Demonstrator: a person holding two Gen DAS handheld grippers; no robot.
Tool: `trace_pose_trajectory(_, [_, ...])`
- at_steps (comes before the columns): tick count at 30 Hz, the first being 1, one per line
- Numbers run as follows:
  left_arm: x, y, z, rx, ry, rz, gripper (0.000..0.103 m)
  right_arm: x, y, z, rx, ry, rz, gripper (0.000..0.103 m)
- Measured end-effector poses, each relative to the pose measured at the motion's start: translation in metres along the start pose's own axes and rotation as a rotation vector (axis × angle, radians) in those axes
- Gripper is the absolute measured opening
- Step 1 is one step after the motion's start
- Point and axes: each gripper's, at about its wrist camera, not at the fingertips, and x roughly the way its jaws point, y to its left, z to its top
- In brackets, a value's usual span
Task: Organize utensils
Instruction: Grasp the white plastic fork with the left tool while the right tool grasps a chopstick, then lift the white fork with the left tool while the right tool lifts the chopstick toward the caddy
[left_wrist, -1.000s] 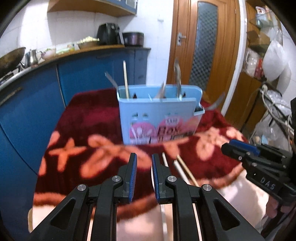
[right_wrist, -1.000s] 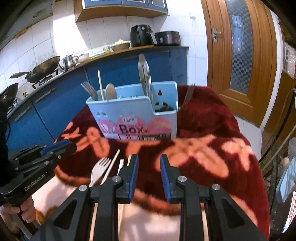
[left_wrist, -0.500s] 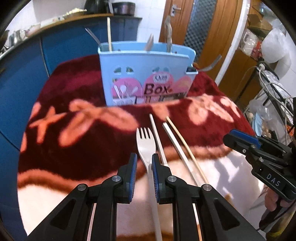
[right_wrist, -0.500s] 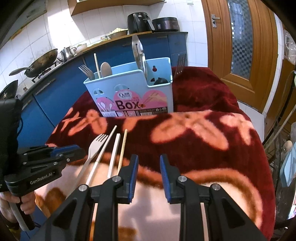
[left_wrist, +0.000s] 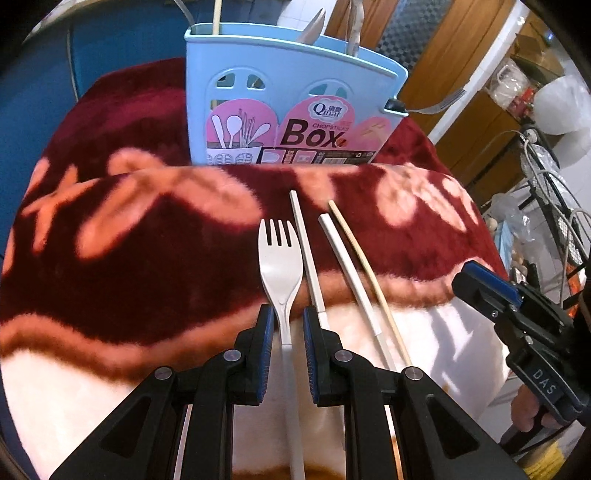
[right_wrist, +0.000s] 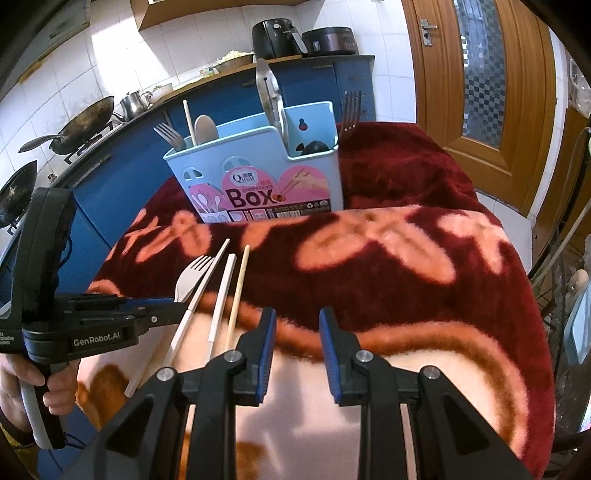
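A white plastic fork (left_wrist: 280, 258) lies on the red flowered blanket (left_wrist: 147, 266), tines toward the blue utensil box (left_wrist: 280, 107). My left gripper (left_wrist: 288, 321) hovers low over the fork's handle. Its jaws stand narrowly apart, one on each side of the handle, with a gap showing. To the fork's right lie two white chopsticks (left_wrist: 306, 251) and a wooden chopstick (left_wrist: 362, 254). My right gripper (right_wrist: 297, 325) is open over the blanket, right of the chopsticks, with nothing between its fingers. The box (right_wrist: 258, 177) holds a metal fork, a chopstick, a wooden spoon and metal tongs.
Blue kitchen cabinets (right_wrist: 122, 177) with woks (right_wrist: 85, 122) on a stove run behind and to the left. A wooden door (right_wrist: 491, 92) stands behind on the right. A wire rack (left_wrist: 554, 206) with bags lies past the table's right edge. A second metal fork (right_wrist: 351, 110) sticks up beside the box.
My left gripper has tipped downward and sunk toward the blanket, and the white fork's handle now lies between its jaws. The right gripper has dropped a little. Neither gripper's opening changed.
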Motion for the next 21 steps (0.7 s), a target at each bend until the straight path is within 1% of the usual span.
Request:
trace_pose_trajectory(2, [0.002, -0.002, 0.001, 0.016, 0.006, 0.007, 0.016, 0.002, 0.0, 0.0, -0.002, 0.008, 0.001, 0.027])
trace_pose_trajectory(4, [0.003, -0.004, 0.003, 0.033, 0.004, 0.031, 0.009, 0.002, 0.0, 0.0, -0.004, 0.015, 0.003, 0.027])
trace_pose_trajectory(8, [0.001, -0.001, 0.002, 0.028, -0.012, 0.026, 0.008, 0.005, 0.002, 0.001, -0.015, 0.034, 0.008, 0.027])
trace_pose_trajectory(11, [-0.002, 0.003, -0.001, 0.011, -0.043, 0.013, 0.008, 0.008, 0.005, 0.002, -0.031, 0.056, 0.011, 0.027])
trace_pose_trajectory(15, [-0.01, 0.015, -0.006, -0.043, -0.086, -0.014, 0.008, 0.012, 0.012, 0.004, -0.054, 0.094, 0.021, 0.027])
trace_pose_trajectory(21, [-0.027, 0.032, -0.012, -0.079, -0.158, -0.007, 0.008, 0.025, 0.023, 0.008, -0.081, 0.157, 0.038, 0.027])
